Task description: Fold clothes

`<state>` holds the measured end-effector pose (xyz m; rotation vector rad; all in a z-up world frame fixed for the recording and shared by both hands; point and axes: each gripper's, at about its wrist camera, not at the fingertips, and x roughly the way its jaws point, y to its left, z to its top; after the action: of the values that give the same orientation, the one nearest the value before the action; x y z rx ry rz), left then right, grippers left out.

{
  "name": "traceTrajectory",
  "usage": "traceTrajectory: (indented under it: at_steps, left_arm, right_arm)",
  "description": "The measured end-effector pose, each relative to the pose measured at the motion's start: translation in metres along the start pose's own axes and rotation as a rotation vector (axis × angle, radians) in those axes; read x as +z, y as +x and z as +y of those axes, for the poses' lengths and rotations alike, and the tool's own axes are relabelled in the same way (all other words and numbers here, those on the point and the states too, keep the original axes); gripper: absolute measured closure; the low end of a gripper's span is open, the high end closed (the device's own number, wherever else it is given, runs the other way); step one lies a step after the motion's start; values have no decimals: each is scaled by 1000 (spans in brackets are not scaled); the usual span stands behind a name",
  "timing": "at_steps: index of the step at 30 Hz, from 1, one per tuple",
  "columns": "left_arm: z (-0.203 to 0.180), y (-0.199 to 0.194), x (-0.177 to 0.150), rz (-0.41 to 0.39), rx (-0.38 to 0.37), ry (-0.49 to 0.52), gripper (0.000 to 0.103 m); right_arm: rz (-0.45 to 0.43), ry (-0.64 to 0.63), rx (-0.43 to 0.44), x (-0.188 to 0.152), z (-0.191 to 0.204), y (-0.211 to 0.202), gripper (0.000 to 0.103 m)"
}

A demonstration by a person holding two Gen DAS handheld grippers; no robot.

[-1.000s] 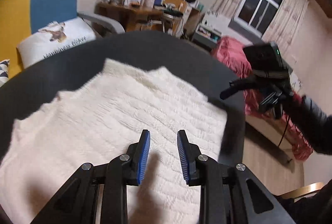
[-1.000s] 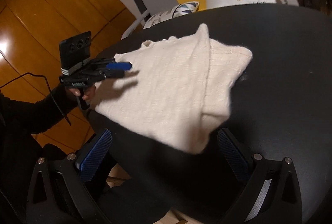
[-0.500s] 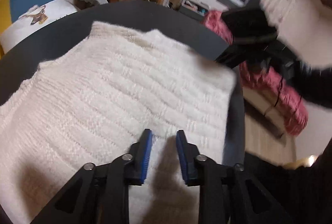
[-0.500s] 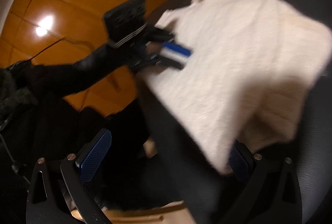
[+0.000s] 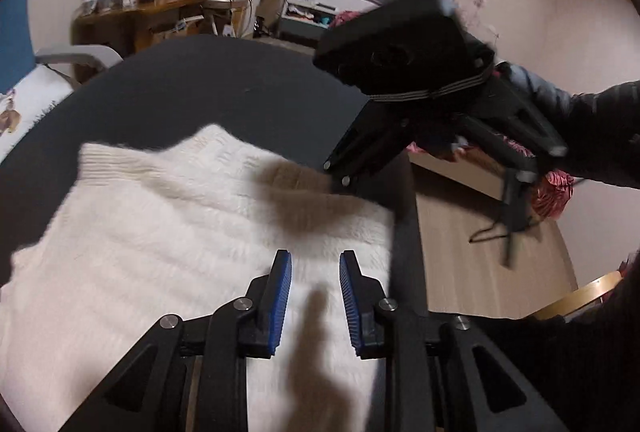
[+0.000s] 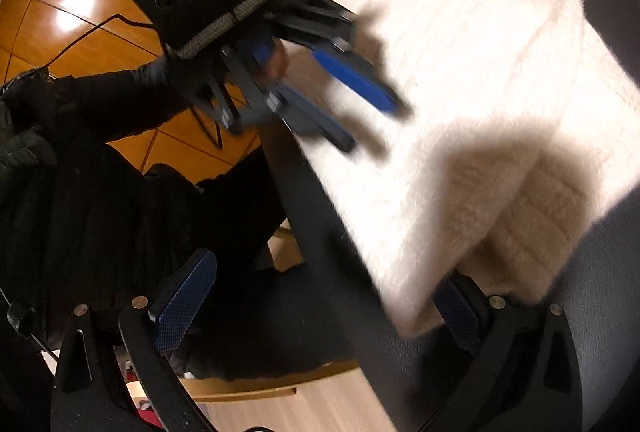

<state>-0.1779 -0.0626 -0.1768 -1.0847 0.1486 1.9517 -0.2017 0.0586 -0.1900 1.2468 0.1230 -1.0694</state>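
A white knit sweater (image 5: pixel 180 252) lies partly folded on the round black table (image 5: pixel 208 84), close to its edge. My left gripper (image 5: pixel 315 272) hovers low over the sweater's right part. Its jaws stand a narrow gap apart and are opening, with only cloth beneath them. In the right wrist view the left gripper (image 6: pixel 372 128) sits over the sweater's (image 6: pixel 480 72) near edge. My right gripper (image 6: pixel 320 272) is wide open at the table edge (image 6: pixel 320 224). The sweater's folded corner overlaps the right finger (image 6: pixel 460 316) without being pinched. The left wrist view has the right gripper (image 5: pixel 436 160) close at the sweater's right edge.
A blue chair with a white cushion (image 5: pixel 16 104) stands left of the table. A cluttered wooden desk (image 5: pixel 152 12) and red bedding (image 5: pixel 552 188) lie beyond it. Orange wooden panels (image 6: pixel 80 32) and the person's dark clothing (image 6: pixel 100 212) fill the side past the table edge.
Both grippers have drawn close together at the sweater's edge near the table rim. The right gripper has swung toward the folded corner. The left jaws narrowed a little, then widened.
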Motion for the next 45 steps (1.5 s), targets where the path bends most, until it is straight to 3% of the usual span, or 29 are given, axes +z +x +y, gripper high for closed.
traceTrajectory:
  at_steps: [2, 3, 5, 7, 12, 18, 20, 24, 29, 34, 45]
  left_arm:
    - [9, 14, -3, 9, -11, -44, 79]
    - [14, 20, -6, 10, -21, -73, 79]
    - [28, 22, -10, -18, -79, -147, 80]
    - [32, 20, -11, -28, -86, -178, 81]
    - [35, -13, -8, -87, -29, -155, 77]
    - [111, -60, 9, -146, 158, -245, 75]
    - [137, -62, 15, -138, 195, -254, 73]
    - [163, -41, 27, -48, 142, -255, 72]
    - [184, -11, 38, 75, 8, -221, 70]
    - [192, -16, 35, 90, -5, -249, 69]
    - [192, -16, 34, 160, -80, -213, 69]
  right_arm:
    - [-5, 4, 53, 5, 1, 6, 0]
    - [22, -6, 61, 4, 3, 9, 0]
    - [167, -32, 47, -1, 7, 26, 0]
    - [177, -31, 43, -8, 5, 18, 0]
    - [68, 31, -67, -18, -4, -17, 0]
    - [-243, 76, -203, -14, 3, -60, 0]
    - [-297, 60, -235, -6, 6, -57, 0]
    - [-294, 29, -271, 9, 7, -26, 0]
    - [-280, 45, -257, 11, -3, 0, 0]
    - [-329, 73, -214, 5, -6, 1, 0]
    - [-336, 74, -226, -7, -3, -2, 0]
